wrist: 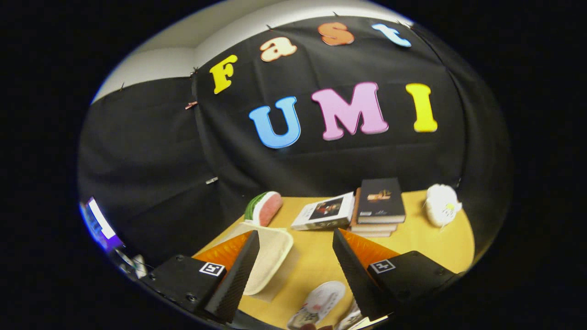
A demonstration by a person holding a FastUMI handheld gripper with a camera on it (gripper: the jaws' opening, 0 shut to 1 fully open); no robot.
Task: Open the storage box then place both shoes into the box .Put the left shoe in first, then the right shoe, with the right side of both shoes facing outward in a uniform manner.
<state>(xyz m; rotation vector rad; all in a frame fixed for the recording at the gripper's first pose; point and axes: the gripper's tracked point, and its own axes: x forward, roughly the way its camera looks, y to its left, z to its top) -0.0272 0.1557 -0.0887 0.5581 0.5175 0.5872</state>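
Two jaws apart, empty – gripper (296, 256) | patterned shoe (321, 302) between | flat cream lid (273, 256) beside

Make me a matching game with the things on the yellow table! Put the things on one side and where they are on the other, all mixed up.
Things:
1. watermelon slice toy
2. dark book
3. white fluffy toy
4. shoe

Places:
A. on top of a stack of books
B. low between the gripper fingers, which are apart
C. beside the cream tray, at the wall
D. alone, past the book stack

Pairs: 1-C, 2-A, 3-D, 4-B
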